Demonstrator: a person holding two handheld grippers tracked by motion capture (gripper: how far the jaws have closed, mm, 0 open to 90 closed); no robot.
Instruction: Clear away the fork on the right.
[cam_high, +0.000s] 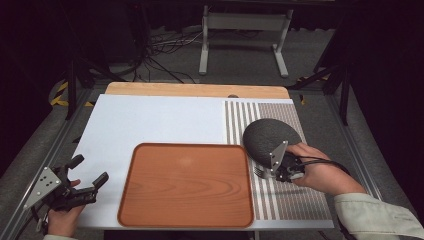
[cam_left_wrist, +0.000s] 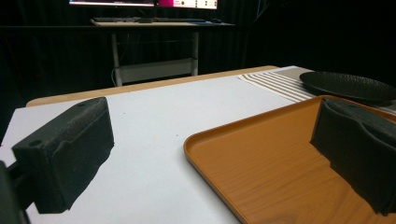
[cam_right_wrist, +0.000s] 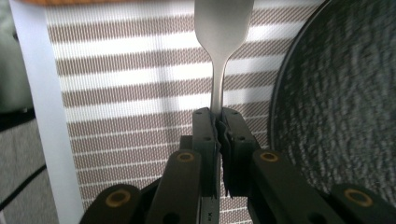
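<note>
1. Your right gripper (cam_right_wrist: 218, 122) is clamped on a metal fork (cam_right_wrist: 223, 28): in the right gripper view the jaws pinch the thin handle and the wider part sticks out past the tips.
2. In the high view the same right gripper (cam_high: 272, 172) sits over the striped placemat (cam_high: 295, 200), just beside the near-left edge of the dark plate (cam_high: 270, 135). The fork tines (cam_high: 258, 172) poke out to the left, between the plate and the tray's right edge.
3. The fork is in the jaws, above the placemat. Can't tell whether the tines touch the mat or clear it.
4. The right gripper view has the placemat (cam_right_wrist: 130, 93) under the fork and the rough dark plate (cam_right_wrist: 345, 107) at right. The fork is beside the plate rim, not over the plate.
5. Your left gripper (cam_high: 90, 172) is released, jaws spread wide, nothing between them. It sits at the near-left corner of the white mat (cam_high: 160, 120), left of the tray.
6. The left gripper view looks between its two black pads: the white mat (cam_left_wrist: 154, 121) on the left, the orange wood-grain tray (cam_left_wrist: 261, 163) on the right. The plate (cam_left_wrist: 350, 86) lies farther off on the stripes.
7. The tray (cam_high: 187, 185) lies flat on the white mat, front centre, its right edge just beside the placemat.
</note>
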